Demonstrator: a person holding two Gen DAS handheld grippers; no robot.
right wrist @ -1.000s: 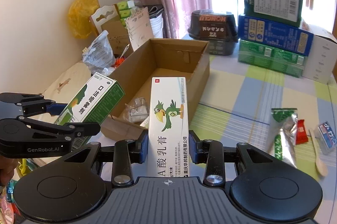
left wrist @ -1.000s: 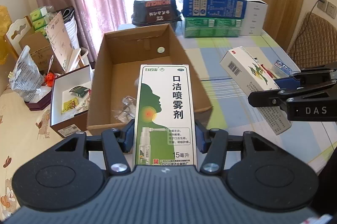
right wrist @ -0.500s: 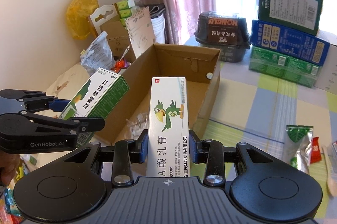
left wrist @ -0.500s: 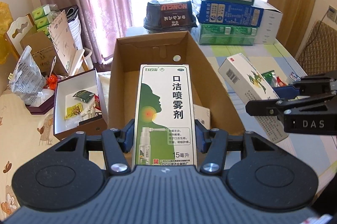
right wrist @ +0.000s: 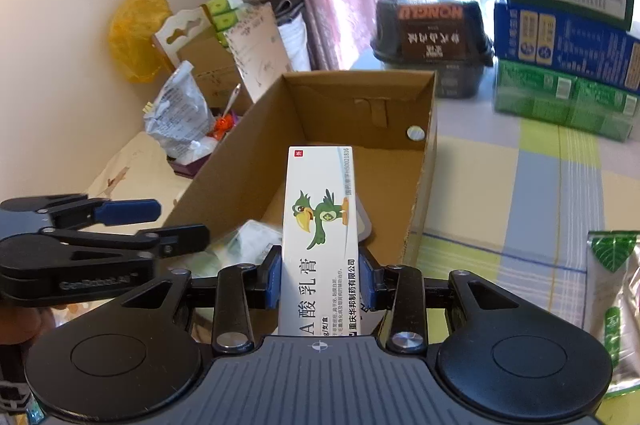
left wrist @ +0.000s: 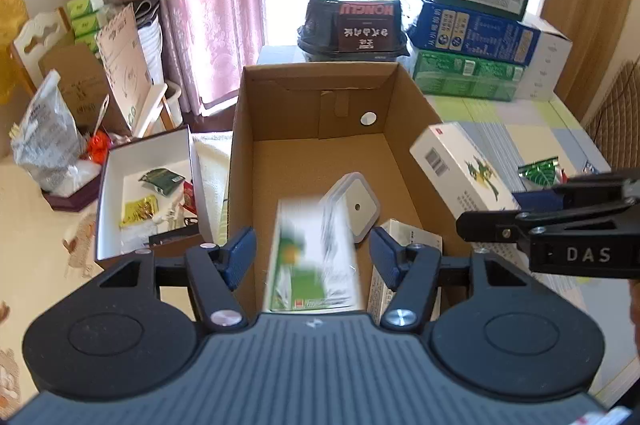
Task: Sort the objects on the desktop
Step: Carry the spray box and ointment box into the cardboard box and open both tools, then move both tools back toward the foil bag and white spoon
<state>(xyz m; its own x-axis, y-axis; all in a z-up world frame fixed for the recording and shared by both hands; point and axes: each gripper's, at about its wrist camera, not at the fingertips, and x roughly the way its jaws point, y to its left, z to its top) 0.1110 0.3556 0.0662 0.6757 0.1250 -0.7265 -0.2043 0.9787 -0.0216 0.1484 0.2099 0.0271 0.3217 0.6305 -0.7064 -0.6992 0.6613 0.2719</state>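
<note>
Left gripper: my left gripper point(left wrist: 312, 257) is spread wide, nothing between its pads point(left wrist: 240, 257).

Green spray box: the green spray box point(left wrist: 314, 261) shows as a blur just below my spread left gripper, inside the cardboard box point(left wrist: 320, 81); I judge it is dropping or only just landing, though the blur keeps me from being sure.

Right gripper: my right gripper point(right wrist: 320, 281) is pinching the white parrot box point(right wrist: 320, 225) by its long sides, held upright above the near end of the cardboard box.

Already in the cardboard box: a small grey-rimmed square container point(left wrist: 354, 203) and another white carton point(left wrist: 408, 257) lie on its floor, beside the green spray box.

Left on the bench: a green foil pouch point(right wrist: 612, 289) lies on the checked cloth to my right, well apart from the cardboard box; more may sit beyond the frame.

Progress: I judge the sort well under way. One item is going in, one is in my grip ready to follow, and loose things on the bench point(right wrist: 520, 185) are not yet gathered.
</note>
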